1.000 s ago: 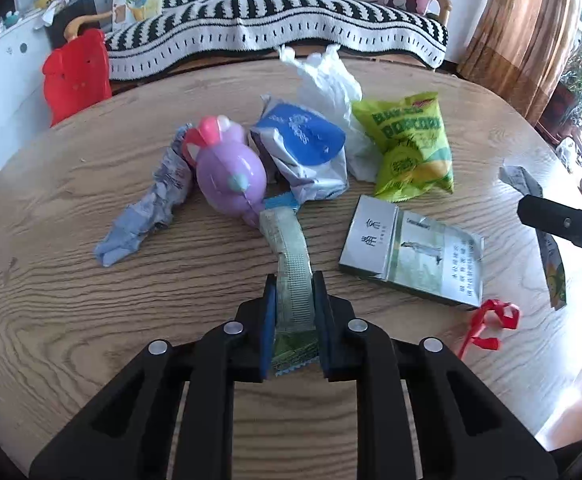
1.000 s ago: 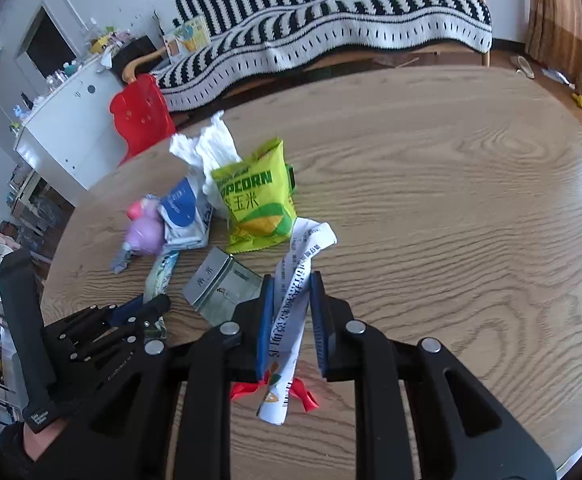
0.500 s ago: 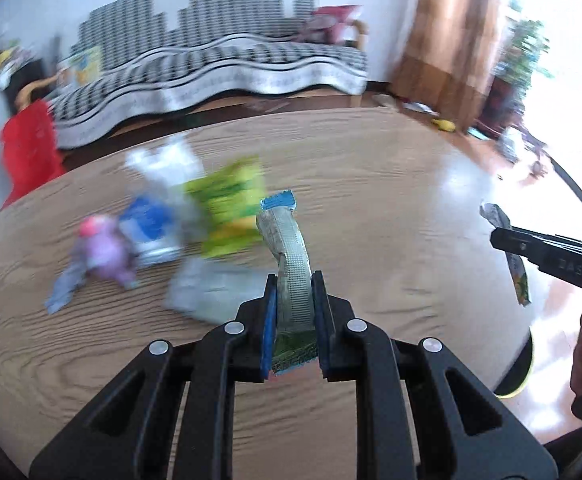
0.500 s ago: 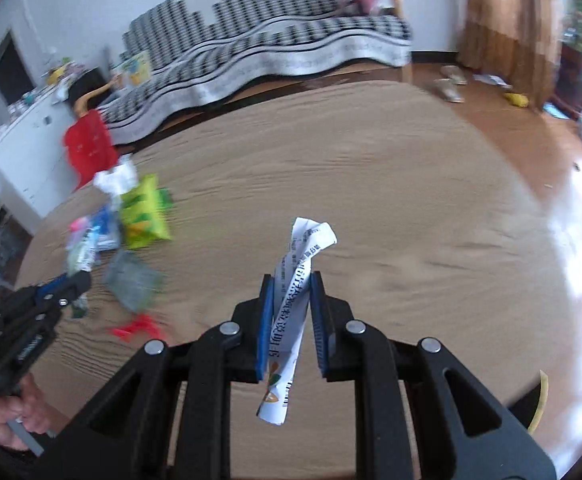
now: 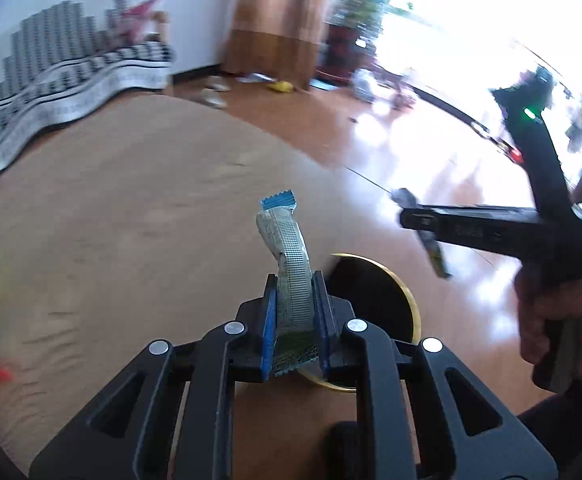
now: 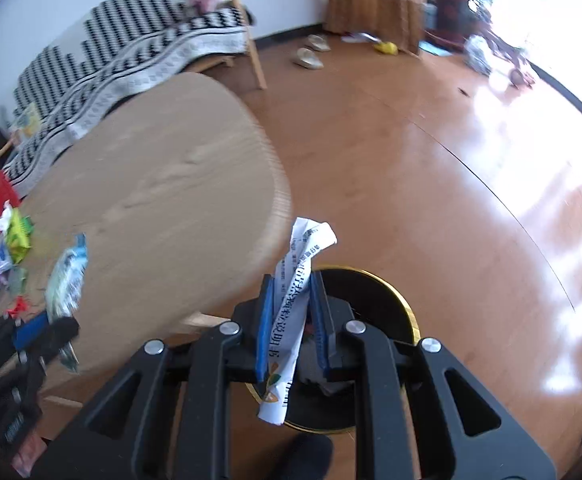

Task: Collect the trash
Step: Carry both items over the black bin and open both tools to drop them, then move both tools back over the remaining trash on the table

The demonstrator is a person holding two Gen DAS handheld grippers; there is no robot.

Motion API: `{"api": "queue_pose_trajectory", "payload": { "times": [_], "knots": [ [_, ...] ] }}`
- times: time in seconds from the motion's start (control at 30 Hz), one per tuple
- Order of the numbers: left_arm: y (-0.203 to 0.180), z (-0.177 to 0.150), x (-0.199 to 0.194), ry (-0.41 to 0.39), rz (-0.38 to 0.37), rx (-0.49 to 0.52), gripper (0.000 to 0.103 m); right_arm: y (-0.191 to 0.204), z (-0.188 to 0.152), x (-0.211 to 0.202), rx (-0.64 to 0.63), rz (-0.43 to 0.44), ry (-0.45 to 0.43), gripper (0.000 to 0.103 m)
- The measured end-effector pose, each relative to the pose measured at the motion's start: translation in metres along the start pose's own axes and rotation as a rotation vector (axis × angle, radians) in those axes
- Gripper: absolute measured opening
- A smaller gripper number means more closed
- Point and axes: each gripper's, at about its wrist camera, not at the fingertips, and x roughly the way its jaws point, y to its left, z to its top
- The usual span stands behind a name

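The right gripper (image 6: 294, 320), clamped on a paper strip (image 6: 295, 304), hangs over the bin (image 6: 405, 308); the left gripper (image 5: 294, 322) grips a wrapper (image 5: 291, 276) beside it.

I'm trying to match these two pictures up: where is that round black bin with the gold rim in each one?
Left wrist view: the bin sits just right of centre, partly hidden behind the left gripper holding a silvery wrapper.
Right wrist view: its rim curves low at centre, behind the right gripper holding a white wrapper.
Shared landmark: the striped sofa.
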Motion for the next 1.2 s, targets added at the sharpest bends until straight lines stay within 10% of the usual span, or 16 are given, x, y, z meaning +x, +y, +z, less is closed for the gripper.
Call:
{"api": "queue_pose_trajectory", "payload": {
  "times": [0.63,0.77,1.03,1.2],
  "knots": [
    [-0.058,-0.013,0.094,0.162,-0.128,0.093,0.018,-0.052,-0.021,0.020,0.066,-0.004,0.098,0.018],
    [-0.067,-0.018,0.086,0.148,-0.125,0.104,0.045,-0.052,-0.019,0.021,0.068,-0.001,0.100,0.018],
    [-0.063,-0.013,0.068,0.111,-0.121,0.097,0.062,-0.045,-0.015,0.029,0.060,-0.013,0.127,0.019],
    [-0.043,-0.005,0.046,0.075,-0.096,0.066,0.077,-0.031,-0.010,0.026,0.052,-0.026,0.102,0.056]
  ]
}}
